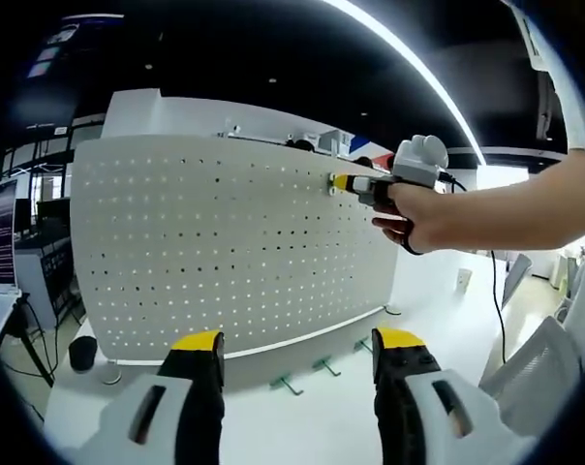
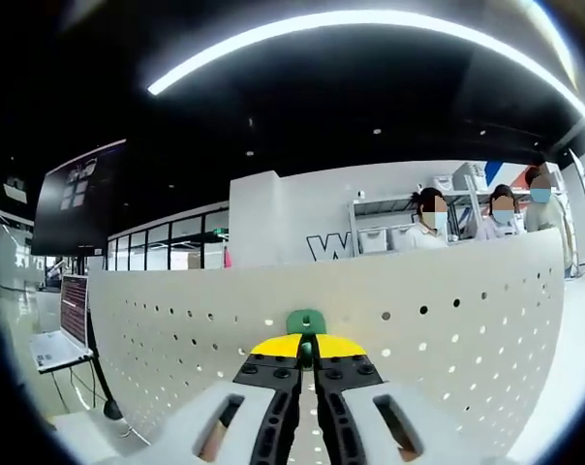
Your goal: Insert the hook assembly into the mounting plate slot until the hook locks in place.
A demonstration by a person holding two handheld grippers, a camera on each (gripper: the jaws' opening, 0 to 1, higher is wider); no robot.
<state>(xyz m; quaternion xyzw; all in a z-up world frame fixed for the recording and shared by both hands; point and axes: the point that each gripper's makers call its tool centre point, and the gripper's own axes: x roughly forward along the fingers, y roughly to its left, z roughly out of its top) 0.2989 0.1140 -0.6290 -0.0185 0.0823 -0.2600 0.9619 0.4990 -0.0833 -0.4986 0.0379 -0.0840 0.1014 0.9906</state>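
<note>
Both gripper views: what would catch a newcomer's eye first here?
The big white pegboard standing upright on the table, across both views. In the right gripper view, the right gripper presses a green hook against its upper part, jaws closed on it. In the left gripper view, spare hooks lie at the board's foot beyond the open left gripper.

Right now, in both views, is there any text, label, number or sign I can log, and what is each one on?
"W": a large dark letter on the white wall behind the pegboard, right gripper view; the rest is hidden by the board.
Laptop screen, far left: lines of text too small to read.
Dark hanging screen: pale patches, unreadable.
Pegboard, green hook, both hand-held grippers: no markings seen.
</note>
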